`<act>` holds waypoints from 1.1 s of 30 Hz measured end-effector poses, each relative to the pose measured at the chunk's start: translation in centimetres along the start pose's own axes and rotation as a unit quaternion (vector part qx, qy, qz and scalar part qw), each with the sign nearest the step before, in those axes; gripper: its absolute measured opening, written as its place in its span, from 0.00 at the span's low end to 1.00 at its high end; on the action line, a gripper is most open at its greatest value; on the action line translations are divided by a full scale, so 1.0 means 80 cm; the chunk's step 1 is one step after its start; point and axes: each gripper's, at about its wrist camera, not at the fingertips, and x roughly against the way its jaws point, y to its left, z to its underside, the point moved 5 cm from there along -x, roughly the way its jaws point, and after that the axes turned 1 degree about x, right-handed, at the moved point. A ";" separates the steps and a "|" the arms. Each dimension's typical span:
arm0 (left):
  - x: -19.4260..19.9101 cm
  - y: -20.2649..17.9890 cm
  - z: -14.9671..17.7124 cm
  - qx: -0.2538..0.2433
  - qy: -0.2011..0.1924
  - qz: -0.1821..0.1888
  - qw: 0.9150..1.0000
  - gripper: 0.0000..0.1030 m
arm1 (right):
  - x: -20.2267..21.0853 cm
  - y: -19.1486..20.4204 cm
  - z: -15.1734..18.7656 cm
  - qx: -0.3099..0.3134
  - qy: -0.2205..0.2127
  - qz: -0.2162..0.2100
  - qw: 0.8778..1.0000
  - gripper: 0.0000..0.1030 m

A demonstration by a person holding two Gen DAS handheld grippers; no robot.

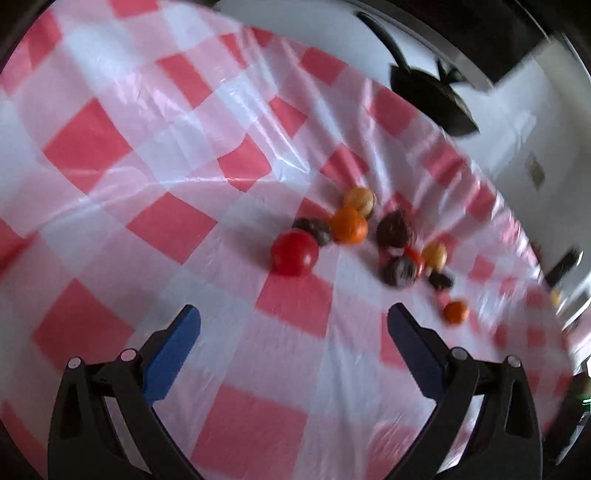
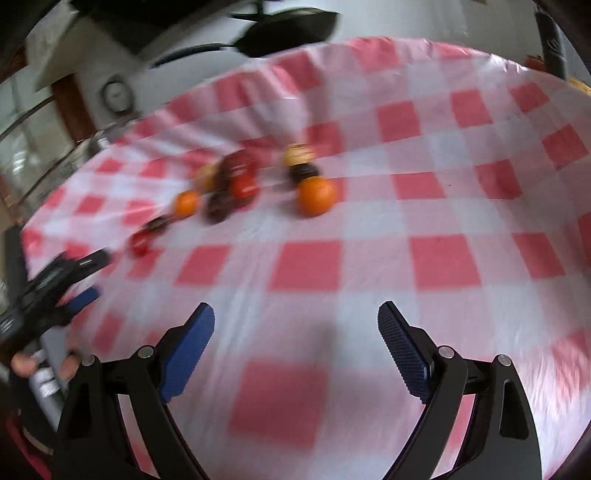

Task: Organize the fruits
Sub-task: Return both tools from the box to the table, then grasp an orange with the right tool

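A loose cluster of fruit lies on the red-and-white checked tablecloth. In the left wrist view a red round fruit is nearest, with an orange, a yellow-brown fruit and dark brown fruits behind it. A small orange lies to the right. My left gripper hangs open short of the cluster, nothing between its blue pads. In the right wrist view the orange and red fruit lie far ahead. My right gripper is open and holds nothing.
A black pan shows beyond the table's far edge, against a white wall; the same pan is at the top of the right wrist view. My left gripper and the hand holding it are at the left edge there.
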 end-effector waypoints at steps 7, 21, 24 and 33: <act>0.001 0.003 -0.002 0.008 -0.009 0.038 0.999 0.98 | -0.072 -0.002 -0.067 0.000 0.008 0.017 1.000 0.83; -0.002 -0.009 0.006 -0.022 0.004 0.028 0.999 0.98 | -0.108 -0.002 -0.090 -0.006 0.035 0.031 0.999 0.38; -0.004 -0.010 0.008 -0.027 0.011 0.021 0.999 0.98 | -0.106 -0.017 -0.089 -0.041 0.029 0.001 0.999 0.38; 0.002 -0.011 0.010 -0.023 0.005 0.014 1.000 0.98 | -0.095 -0.036 -0.087 -0.088 0.015 -0.047 0.995 0.38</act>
